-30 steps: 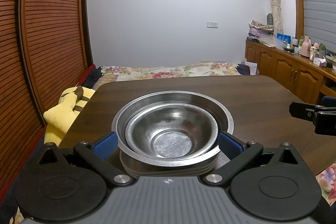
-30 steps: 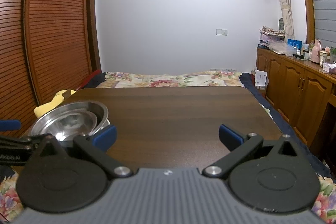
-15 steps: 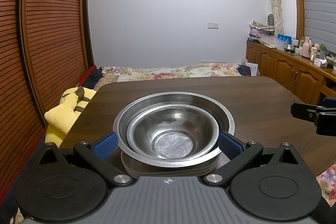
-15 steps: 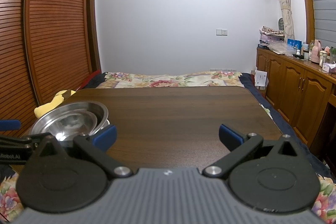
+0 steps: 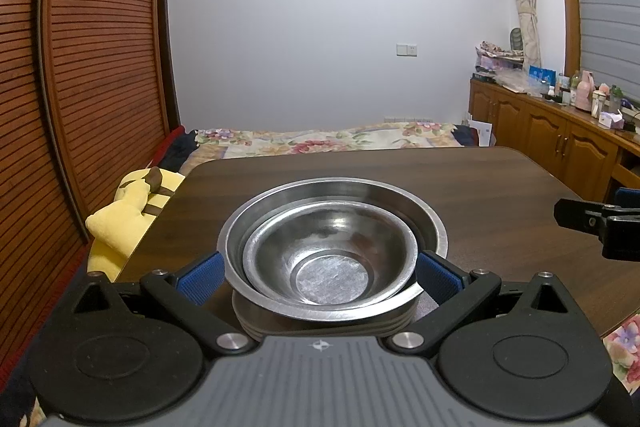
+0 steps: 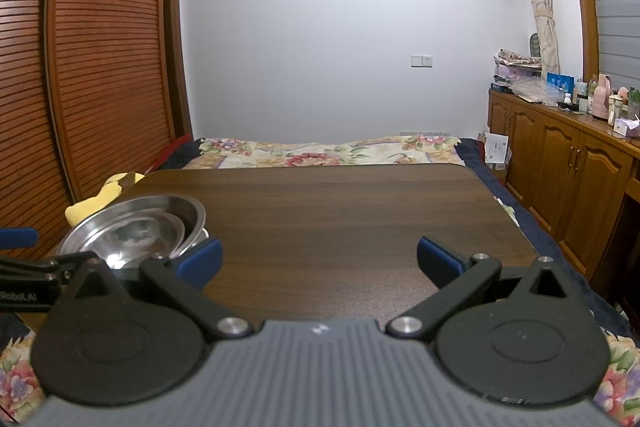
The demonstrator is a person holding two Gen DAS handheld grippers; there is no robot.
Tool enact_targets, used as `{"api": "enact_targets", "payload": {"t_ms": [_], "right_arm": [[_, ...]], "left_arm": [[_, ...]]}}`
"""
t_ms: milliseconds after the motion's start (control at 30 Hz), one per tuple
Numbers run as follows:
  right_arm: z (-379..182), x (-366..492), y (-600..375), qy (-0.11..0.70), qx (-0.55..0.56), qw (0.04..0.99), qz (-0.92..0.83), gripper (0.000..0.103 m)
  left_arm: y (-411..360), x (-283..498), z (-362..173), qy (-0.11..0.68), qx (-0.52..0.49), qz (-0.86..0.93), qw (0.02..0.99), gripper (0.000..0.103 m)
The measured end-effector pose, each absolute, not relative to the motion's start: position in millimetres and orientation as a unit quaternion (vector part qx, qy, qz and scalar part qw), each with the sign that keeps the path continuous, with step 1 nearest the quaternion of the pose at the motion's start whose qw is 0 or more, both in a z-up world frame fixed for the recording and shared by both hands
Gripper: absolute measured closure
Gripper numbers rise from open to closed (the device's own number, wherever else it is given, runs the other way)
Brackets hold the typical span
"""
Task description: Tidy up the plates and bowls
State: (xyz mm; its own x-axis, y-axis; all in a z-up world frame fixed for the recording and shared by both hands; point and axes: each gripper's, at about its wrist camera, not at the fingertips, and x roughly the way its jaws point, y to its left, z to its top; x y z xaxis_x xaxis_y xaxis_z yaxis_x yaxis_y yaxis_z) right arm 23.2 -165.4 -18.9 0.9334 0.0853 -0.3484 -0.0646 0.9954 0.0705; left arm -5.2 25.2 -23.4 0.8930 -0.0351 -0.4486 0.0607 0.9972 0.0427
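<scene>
A small steel bowl (image 5: pixel 332 267) sits inside a larger steel bowl (image 5: pixel 332 187), and both rest on a short stack of grey plates (image 5: pixel 320 325) near the dark wooden table's (image 5: pixel 480 187) front left corner. My left gripper (image 5: pixel 318 277) is open, with its blue pads on either side of the stack at plate height. I cannot tell whether the pads touch it. My right gripper (image 6: pixel 318 257) is open over bare tabletop, to the right of the nested bowls (image 6: pixel 136 231). One of its black fingers (image 5: pixel 580 217) shows at the right edge of the left wrist view.
A yellow plush toy (image 5: pixel 128 211) lies just off the table's left edge, beside louvered wooden doors (image 5: pixel 80 67). Beyond the table's far edge is a bed with a floral cover (image 5: pixel 320 139). Wooden cabinets (image 6: pixel 560 163) carrying bottles line the right wall.
</scene>
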Motion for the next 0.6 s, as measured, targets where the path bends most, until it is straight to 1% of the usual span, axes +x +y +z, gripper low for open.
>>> {"api": "enact_targets", "payload": {"t_ms": [600], "right_arm": [[-18.8, 22.7, -165.7, 0.178, 0.029, 0.983, 0.038, 0.000]], "left_arm": [[25.2, -5.8, -21.6, 0.228, 0.028, -0.024, 0.973, 0.000]]}}
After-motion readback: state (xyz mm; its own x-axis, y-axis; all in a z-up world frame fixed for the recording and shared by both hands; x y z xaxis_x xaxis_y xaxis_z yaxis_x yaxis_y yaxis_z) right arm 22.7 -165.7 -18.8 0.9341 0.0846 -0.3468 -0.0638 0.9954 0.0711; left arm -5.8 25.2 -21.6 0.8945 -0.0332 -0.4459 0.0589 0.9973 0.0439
